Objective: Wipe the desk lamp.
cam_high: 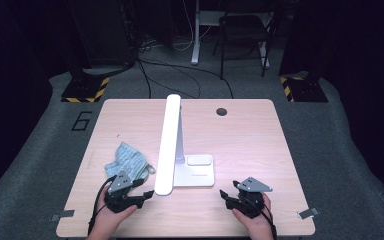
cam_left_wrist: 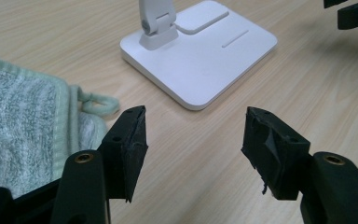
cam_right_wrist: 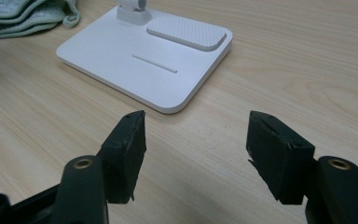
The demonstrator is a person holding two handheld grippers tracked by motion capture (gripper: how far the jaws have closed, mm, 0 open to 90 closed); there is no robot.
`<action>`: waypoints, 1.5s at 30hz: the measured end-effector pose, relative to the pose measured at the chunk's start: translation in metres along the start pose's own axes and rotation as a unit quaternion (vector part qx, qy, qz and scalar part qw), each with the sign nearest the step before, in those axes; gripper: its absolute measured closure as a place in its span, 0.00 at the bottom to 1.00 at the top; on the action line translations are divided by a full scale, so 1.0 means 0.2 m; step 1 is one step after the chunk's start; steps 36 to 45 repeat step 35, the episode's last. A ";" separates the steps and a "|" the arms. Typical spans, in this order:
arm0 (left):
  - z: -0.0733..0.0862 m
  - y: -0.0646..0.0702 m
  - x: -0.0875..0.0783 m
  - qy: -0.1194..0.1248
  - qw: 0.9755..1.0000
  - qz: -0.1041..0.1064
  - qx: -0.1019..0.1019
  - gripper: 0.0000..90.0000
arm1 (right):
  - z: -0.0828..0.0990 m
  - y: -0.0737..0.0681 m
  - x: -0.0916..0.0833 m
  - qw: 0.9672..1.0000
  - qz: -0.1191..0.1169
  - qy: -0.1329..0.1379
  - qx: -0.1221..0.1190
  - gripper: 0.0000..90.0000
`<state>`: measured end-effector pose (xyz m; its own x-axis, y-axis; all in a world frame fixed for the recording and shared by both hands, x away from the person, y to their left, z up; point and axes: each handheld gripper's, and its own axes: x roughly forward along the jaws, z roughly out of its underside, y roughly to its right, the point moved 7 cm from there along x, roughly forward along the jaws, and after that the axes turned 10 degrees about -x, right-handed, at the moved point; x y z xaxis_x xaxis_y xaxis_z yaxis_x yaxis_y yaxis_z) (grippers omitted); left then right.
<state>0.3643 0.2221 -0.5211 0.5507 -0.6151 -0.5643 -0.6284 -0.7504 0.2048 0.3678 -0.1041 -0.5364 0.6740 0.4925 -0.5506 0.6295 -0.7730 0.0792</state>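
Grippers: left gripper [cam_high: 148, 193] and right gripper [cam_high: 223, 193], jaws spread, empty; cloth [cam_high: 126, 160] left of centre; I reach left first, keeping clear of lamp base [cam_high: 195, 176]

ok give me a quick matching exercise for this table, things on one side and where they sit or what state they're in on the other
Things:
1. towel
2. desk lamp
3. left hand-held gripper
4. round hole

Places or states:
A. far side of the table, right of the lamp
B. middle of the table, white
C. crumpled, left of the lamp
D. jaws open, nothing between them

Pairs: 1-C, 2-B, 3-D, 4-A
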 end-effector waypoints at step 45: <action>0.10 0.03 0.11 -0.036 0.999 0.007 0.019 0.44 | 0.05 -0.03 0.09 1.000 0.001 -0.009 -0.006 0.43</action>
